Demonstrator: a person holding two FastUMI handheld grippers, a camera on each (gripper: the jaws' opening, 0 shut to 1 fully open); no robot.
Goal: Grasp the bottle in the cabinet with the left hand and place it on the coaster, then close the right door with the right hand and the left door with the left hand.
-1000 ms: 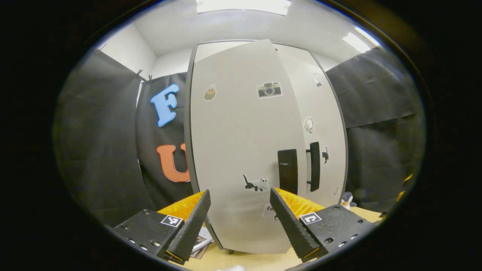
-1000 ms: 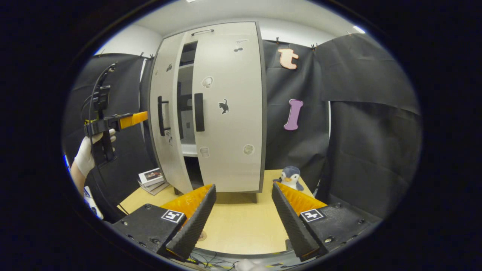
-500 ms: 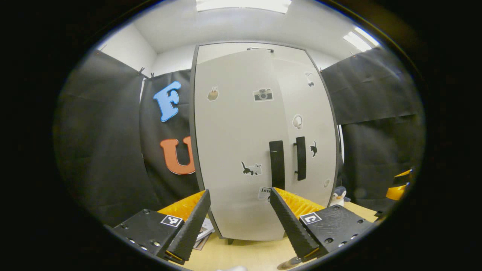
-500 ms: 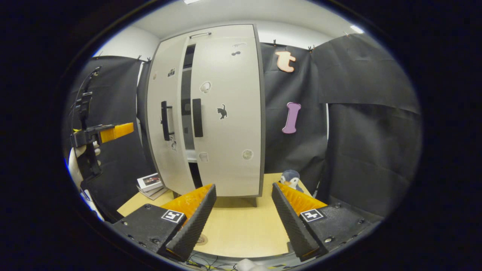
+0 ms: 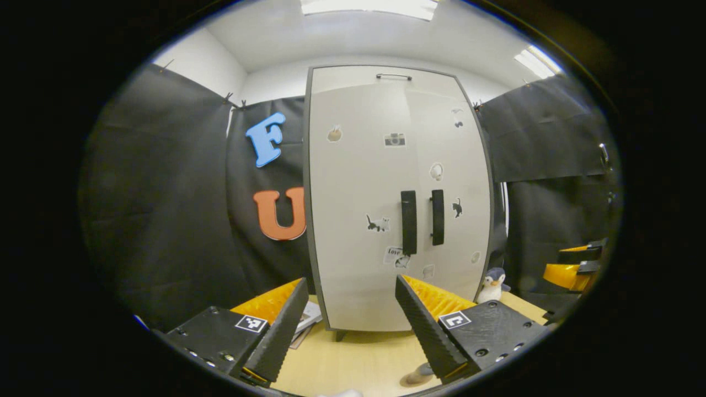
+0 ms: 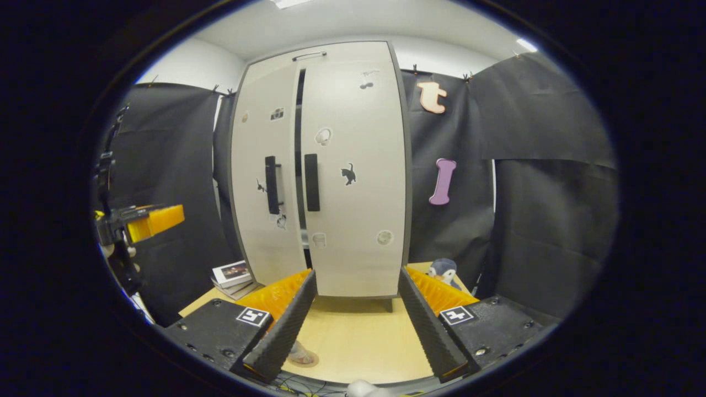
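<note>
Pale grey two-door cabinet [image 6: 320, 171]: left door [image 6: 259, 182] shows a thin dark gap beside the right door [image 6: 353, 165], so press near its black bar handle [image 6: 271, 184] until flush. Left gripper [image 5: 351, 325] and right gripper [image 6: 356, 325] both spread apart, empty, back from the cabinet. Bottle base and coaster likely the brownish thing [image 6: 302, 355] on the wooden table [image 6: 358, 336], but I can't tell.

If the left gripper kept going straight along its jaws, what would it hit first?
Probably the cabinet's left door, low down near its bottom edge; the left gripper is open and empty, with bare table between. Depth is uncertain.

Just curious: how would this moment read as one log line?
left tongs: open, off cabinet | right tongs: open | left door: slightly ajar | right door: closed
</note>
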